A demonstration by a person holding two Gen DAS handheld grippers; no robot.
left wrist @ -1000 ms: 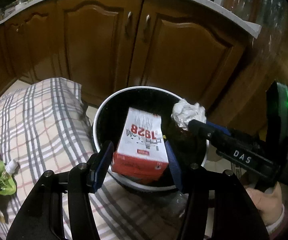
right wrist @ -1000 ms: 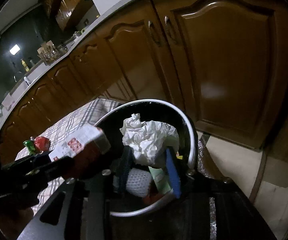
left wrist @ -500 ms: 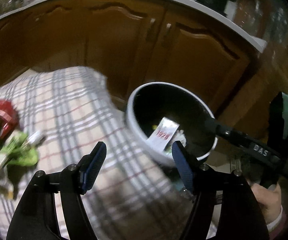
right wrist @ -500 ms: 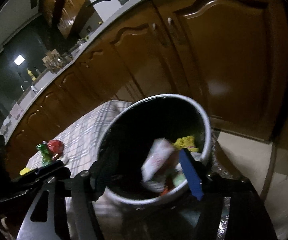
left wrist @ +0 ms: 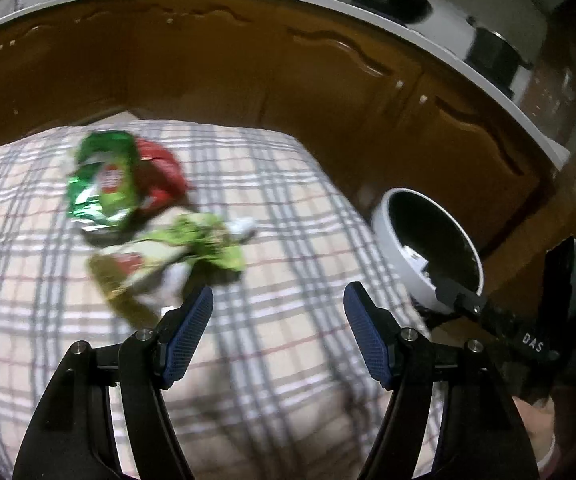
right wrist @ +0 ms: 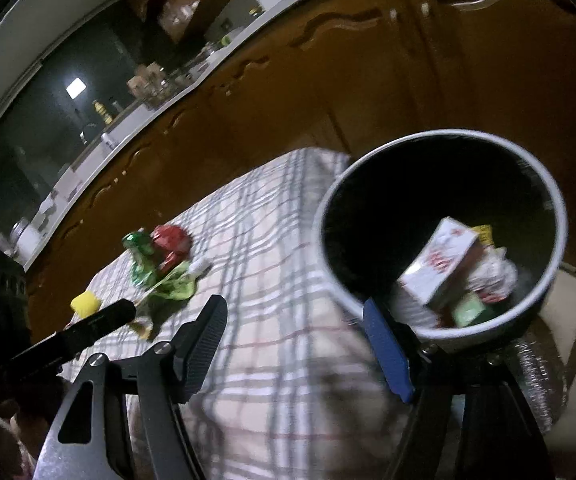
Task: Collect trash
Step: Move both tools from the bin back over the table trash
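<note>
My left gripper [left wrist: 278,330] and right gripper [right wrist: 293,344] both had wide, empty jaws. The carton [right wrist: 437,268] lay inside the bin [right wrist: 543,300]; green and red wrappers [left wrist: 128,184] lay on the checked worktop [left wrist: 280,360].

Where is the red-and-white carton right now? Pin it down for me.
In the right wrist view, the red-and-white carton lies tilted inside the white bin at the right, against crumpled paper, just off the checked tablecloth.

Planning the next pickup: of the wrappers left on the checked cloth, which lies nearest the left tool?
The yellow-green wrapper, just beyond the open left tool. The dark green wrapper and the red wrapper lie farther back, toward the cabinets.
</note>
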